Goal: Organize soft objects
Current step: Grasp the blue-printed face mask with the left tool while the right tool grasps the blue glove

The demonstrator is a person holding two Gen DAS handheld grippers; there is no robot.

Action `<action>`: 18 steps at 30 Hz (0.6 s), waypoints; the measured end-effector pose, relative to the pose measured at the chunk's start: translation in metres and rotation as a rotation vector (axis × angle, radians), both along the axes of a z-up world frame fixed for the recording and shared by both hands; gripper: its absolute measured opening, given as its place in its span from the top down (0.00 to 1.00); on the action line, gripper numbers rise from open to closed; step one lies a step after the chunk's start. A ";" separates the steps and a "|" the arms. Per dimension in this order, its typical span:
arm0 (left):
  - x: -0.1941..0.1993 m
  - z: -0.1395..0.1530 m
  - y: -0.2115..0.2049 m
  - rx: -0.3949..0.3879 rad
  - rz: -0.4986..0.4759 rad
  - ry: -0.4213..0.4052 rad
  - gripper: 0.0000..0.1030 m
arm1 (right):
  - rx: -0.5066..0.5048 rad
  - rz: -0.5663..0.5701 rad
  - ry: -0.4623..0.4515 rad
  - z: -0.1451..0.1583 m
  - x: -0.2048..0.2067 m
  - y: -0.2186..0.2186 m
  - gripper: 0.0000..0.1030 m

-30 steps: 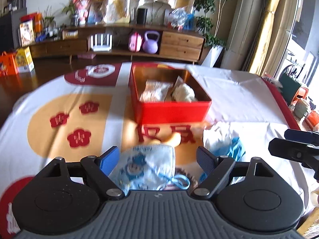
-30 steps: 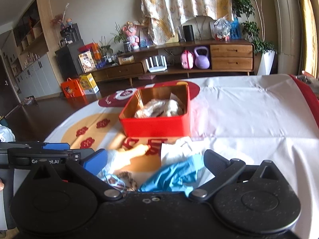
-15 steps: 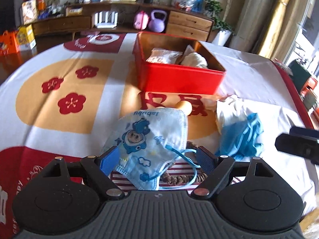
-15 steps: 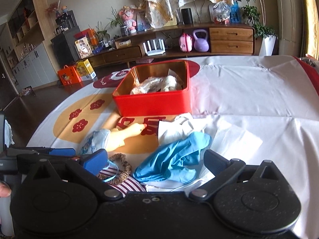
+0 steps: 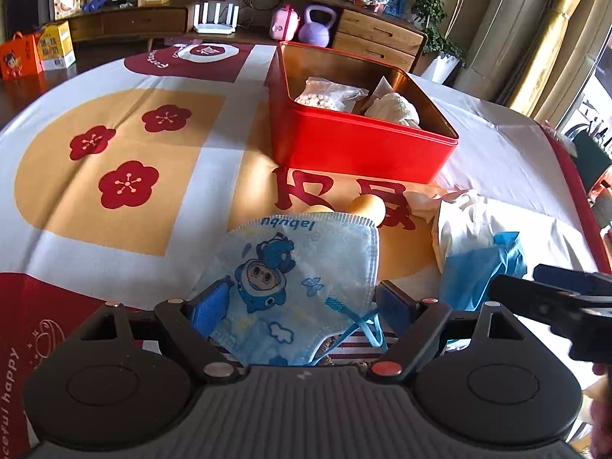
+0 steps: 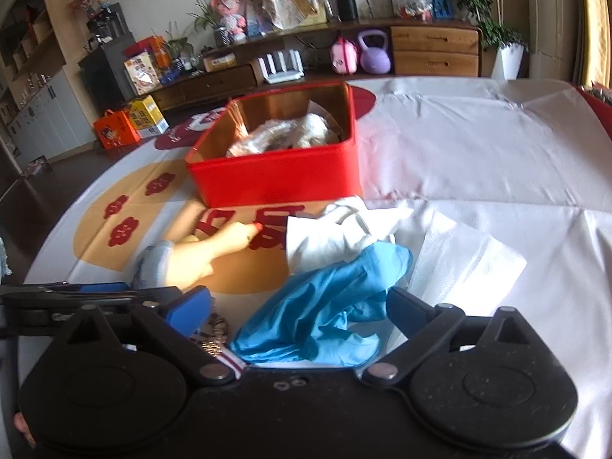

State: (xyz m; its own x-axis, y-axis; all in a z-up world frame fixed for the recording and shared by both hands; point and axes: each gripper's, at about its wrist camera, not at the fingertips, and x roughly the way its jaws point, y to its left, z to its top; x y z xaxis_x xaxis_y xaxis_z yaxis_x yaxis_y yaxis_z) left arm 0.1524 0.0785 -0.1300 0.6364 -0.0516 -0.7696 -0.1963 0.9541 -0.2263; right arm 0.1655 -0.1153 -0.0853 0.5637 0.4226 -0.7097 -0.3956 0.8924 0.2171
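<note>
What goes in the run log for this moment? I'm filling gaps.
left gripper: open around face mask | right gripper: closing, blue glove between jaws, unpinched | red tin: partly filled

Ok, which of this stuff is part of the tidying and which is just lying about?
Part of the job:
- face mask, between the left gripper's open jaws
- blue glove, between the right gripper's closing jaws
- white cloth
- red tin

Lying about:
- purple kettlebell
- orange gift box

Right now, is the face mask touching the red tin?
Apart. The left wrist view shows bare tablecloth between the mask and the tin.
</note>
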 end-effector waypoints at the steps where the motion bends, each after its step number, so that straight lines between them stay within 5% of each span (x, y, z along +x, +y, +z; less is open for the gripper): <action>1: 0.001 -0.001 0.001 -0.009 -0.002 -0.001 0.18 | -0.002 -0.004 0.007 -0.002 0.002 0.000 0.13; 9: 0.001 -0.003 0.011 -0.071 0.010 -0.011 0.21 | -0.023 -0.015 0.029 -0.010 0.006 0.001 0.28; 18: -0.003 -0.004 0.017 -0.077 0.028 -0.003 0.57 | -0.031 -0.026 0.025 -0.011 0.006 -0.001 0.58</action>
